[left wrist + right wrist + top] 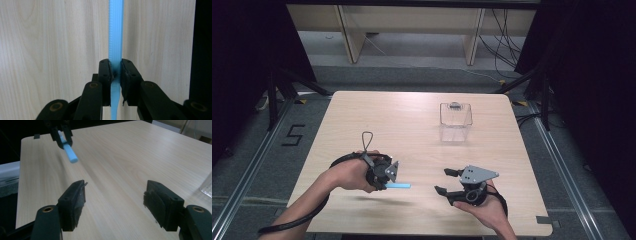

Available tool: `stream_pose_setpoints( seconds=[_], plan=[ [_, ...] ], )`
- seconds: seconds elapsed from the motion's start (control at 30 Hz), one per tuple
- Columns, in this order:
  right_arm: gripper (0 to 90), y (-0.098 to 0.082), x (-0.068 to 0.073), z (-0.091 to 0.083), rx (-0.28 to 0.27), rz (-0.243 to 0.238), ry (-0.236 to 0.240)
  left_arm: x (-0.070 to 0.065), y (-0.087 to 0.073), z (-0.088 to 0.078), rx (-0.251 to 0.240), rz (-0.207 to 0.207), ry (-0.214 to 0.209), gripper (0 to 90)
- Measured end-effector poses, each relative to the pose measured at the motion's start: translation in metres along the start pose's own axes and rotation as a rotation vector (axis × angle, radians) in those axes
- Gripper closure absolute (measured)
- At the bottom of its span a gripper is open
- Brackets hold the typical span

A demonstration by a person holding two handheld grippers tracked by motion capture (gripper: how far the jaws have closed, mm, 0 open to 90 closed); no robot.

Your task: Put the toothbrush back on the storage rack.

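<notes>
You have two tools, left tool and right tool, one blue strip, one clear container, one surface.

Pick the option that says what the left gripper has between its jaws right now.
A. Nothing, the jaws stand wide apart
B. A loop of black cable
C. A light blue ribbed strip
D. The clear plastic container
C: in the left gripper view the left gripper has its jaws closed on the light blue ribbed strip, which sticks out past them over the wooden table.
</notes>
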State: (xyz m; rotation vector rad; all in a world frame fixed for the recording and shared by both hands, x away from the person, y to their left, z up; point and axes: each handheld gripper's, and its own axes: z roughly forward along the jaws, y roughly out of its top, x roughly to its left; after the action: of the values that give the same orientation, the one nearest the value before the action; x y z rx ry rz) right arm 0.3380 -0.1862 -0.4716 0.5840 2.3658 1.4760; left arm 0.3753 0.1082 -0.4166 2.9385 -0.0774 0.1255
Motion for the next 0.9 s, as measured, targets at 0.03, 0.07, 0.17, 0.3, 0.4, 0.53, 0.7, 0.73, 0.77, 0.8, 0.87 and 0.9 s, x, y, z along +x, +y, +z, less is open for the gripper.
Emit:
stream_pose_setpoints(
  seconds=[0.03,0.07,0.17,0.3,0.4,0.53,0.7,0.73,0.77,0.8,0.87,0.9],
  plan=[
    [34.9,0.0,0.002,0.002,-0.003,0.008,0.004,0.0,0.0,0.0,0.0,0.0,0.0,78.4],
    [35.7,0.001,0.003,0.004,-0.005,-0.005,0.009,0.0,0.003,0.0,-0.006,0.005,0.0,78.4],
    [37.3,0.003,0.007,0.008,0.001,-0.016,0.046,0.001,0.008,0.0,-0.013,0.016,0.001,78.4],
    [40.1,0.006,0.01,0.016,-0.007,-0.045,0.076,0.002,0.013,0.0,-0.015,0.03,-0.001,78.4],
    [43.1,0.008,0.015,0.021,-0.011,-0.035,0.104,0.002,0.018,0.001,-0.022,0.039,-0.001,78.4],
    [46.7,0.011,0.019,0.028,-0.021,-0.035,0.122,0.003,0.023,0.0,-0.031,0.04,-0.001,78.4],
    [51.9,0.012,0.022,0.035,-0.027,-0.053,0.141,0.003,0.028,0.0,-0.038,0.049,0.002,78.4],
    [51.9,0.012,0.022,0.035,-0.027,-0.053,0.141,0.003,0.028,0.0,-0.038,0.049,0.002,78.4],
    [54.4,0.012,0.021,0.037,-0.021,-0.069,0.15,0.003,0.029,0.0,-0.038,0.055,0.004,78.4],
    [55.1,0.012,0.021,0.038,-0.028,-0.079,0.141,0.003,0.03,0.0,-0.038,0.055,0.002,78.4],
    [57.2,0.011,0.022,0.041,-0.026,-0.069,0.157,0.003,0.031,-0.001,-0.041,0.059,0.006,78.4],
    [58.0,0.011,0.022,0.041,-0.015,-0.067,0.164,0.003,0.032,-0.001,-0.04,0.063,0.004,78.4]
  ],
)
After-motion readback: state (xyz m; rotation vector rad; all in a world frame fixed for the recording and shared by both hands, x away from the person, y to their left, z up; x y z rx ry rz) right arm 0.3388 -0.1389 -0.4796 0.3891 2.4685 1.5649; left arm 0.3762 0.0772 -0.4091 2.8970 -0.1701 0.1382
